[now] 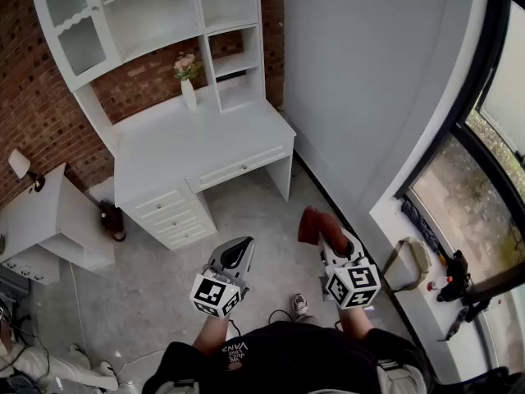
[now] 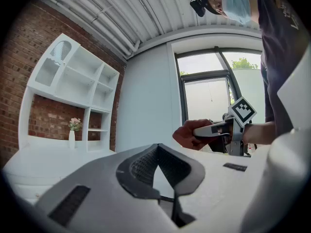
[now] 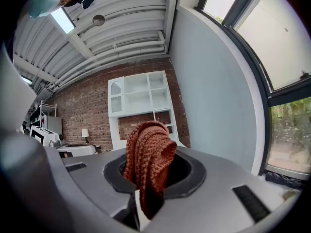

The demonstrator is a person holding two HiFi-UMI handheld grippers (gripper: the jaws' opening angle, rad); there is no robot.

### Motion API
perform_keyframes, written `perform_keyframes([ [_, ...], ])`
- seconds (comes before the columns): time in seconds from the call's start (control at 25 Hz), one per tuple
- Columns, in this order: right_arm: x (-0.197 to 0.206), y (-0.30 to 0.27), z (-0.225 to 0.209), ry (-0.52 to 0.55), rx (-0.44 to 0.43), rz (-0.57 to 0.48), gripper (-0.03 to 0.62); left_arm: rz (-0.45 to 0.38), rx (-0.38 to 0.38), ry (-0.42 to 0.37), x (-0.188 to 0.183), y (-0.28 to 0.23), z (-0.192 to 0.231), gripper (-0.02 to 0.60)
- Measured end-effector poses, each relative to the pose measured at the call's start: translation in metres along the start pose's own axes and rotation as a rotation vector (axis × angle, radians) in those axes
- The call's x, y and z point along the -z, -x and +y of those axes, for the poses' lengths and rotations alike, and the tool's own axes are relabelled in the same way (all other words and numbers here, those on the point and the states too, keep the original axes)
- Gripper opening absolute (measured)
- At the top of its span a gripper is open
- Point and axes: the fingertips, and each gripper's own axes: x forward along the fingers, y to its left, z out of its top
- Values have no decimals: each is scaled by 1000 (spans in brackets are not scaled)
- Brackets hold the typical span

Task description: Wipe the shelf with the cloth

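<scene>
Right gripper (image 3: 154,176) clenched on the rust-red knitted cloth (image 3: 148,149): fabric bunched and folded over between the two jaws, rising above the pads and draping down into the gap behind them. In the head view, cloth (image 1: 314,222) carried at the tip of that gripper above the grey floor (image 1: 148,277), in front of the right front corner of the white desk (image 1: 197,150) and well apart from the white shelf (image 1: 156,19). Left gripper (image 2: 158,154) clenched on nothing: fingertips meeting at the far end, only a narrow wedge of light behind them, no object between. Positioned near the right gripper, about level with it, likewise above the floor and short of the desk's front edge. Shelf mounted along the back edge of the desk, against a brick wall (image 1: 33,97). White vase (image 1: 189,94) with pink flowers upright at the back edge of the desk top, just beside the shelf's lower right compartments. Small lamp (image 1: 20,164) at the far left edge of a low white table (image 1: 57,220), left of the desk. In both gripper views, shelf well ahead of the jaws, out of contact.
</scene>
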Motion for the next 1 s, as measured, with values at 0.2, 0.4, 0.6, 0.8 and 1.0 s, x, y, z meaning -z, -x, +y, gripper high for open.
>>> perform_keyframes([
  [0.2,2,-10,-1,1,-2,5,94,6,-11,5,5,-4,10,8],
  [0.4,2,-21,-9,-9,-2,8,94,12,-15,8,6,-14,15,8],
  [0.6,-1,-38,-28,-36,-23,12,94,16,-23,8,6,-37,17,8],
  [0.8,-9,-63,-55,-37,-61,18,94,13,-48,5,4,-71,20,8],
  [1.0,-15,-91,-88,-37,-113,27,94,13,-100,5,6,-107,22,8],
])
